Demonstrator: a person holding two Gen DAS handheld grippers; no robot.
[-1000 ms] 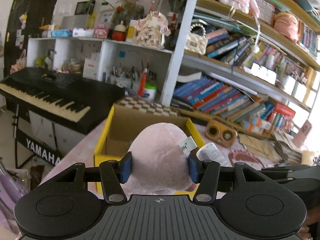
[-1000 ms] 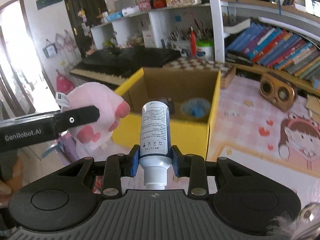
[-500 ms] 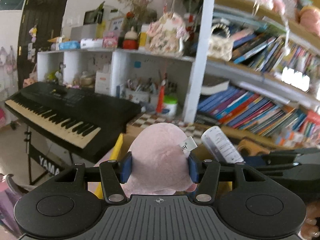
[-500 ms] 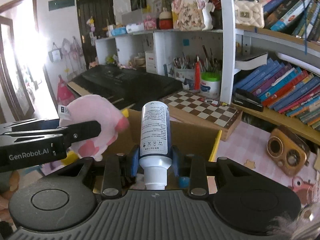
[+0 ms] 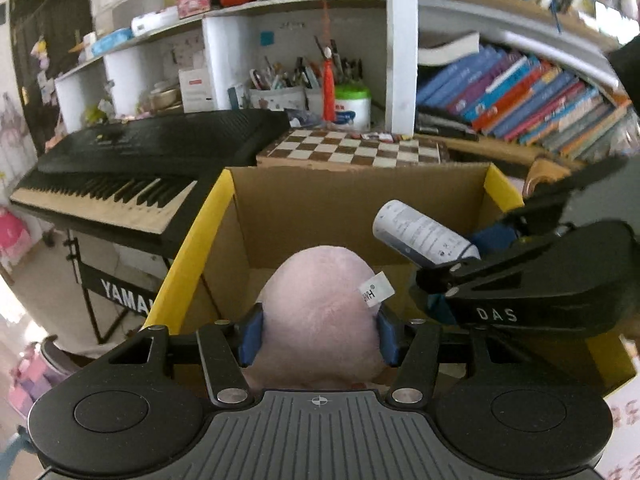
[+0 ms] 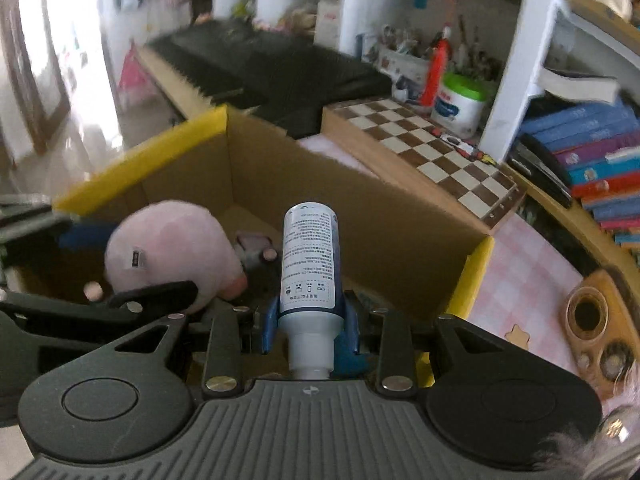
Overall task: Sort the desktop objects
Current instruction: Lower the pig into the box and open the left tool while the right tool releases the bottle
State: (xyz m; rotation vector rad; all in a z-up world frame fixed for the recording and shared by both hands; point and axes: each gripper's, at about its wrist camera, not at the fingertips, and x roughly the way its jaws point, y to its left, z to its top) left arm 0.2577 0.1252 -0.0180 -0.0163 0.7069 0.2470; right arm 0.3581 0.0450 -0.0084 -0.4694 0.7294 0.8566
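A pink plush toy (image 5: 320, 312) sits between the blue pads of my left gripper (image 5: 319, 336). The jaws are opening, but the pads still press its sides. It hangs over the open yellow-edged cardboard box (image 5: 360, 196). My right gripper (image 6: 310, 320) is shut on a white and blue spray bottle (image 6: 310, 260), cap toward the camera, also over the box (image 6: 360, 208). In the left wrist view the bottle (image 5: 420, 236) and right gripper (image 5: 466, 270) are close on the right. The right wrist view shows the plush (image 6: 172, 248) at the left, with a grey object (image 6: 254, 248) lying in the box.
A black keyboard (image 5: 140, 168) stands left of the box and a chessboard (image 5: 352, 148) lies just behind it. White shelves with pen cups and rows of books (image 5: 520, 96) fill the back. A wooden radio (image 6: 600, 320) rests on the pink checked tablecloth (image 6: 532, 272) to the right.
Both grippers have moved forward and downward, from in front of the box to over its opening, each still carrying its object. The two grippers have come closer together.
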